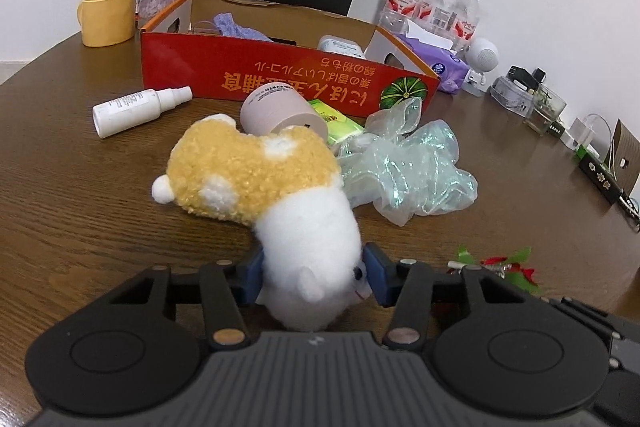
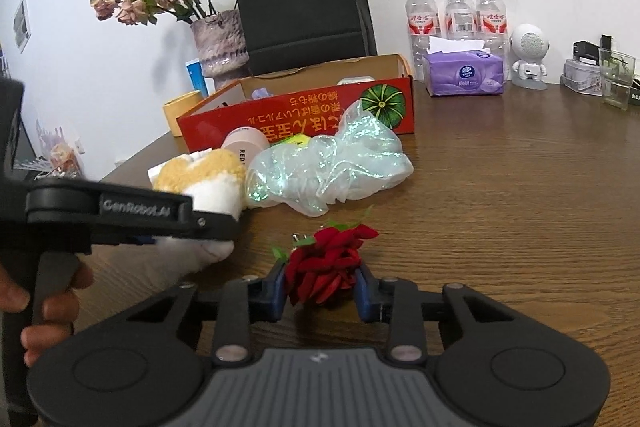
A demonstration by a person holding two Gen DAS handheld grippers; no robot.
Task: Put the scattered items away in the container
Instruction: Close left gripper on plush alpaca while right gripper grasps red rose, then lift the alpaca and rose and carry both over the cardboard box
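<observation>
Blue pads of the left gripper (image 1: 313,277) are pressed against the white head of a plush toy (image 1: 260,179) lying on the wooden table (image 1: 80,211). Red petals of a fabric rose (image 2: 326,261) are clamped by the right gripper (image 2: 321,291). Behind both, the red cardboard box (image 1: 280,75) is seen, open-topped.

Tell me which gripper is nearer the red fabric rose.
Right. The right gripper has its jaws closed on the red fabric rose; the left gripper is off to one side, clamped on the plush toy.
</observation>
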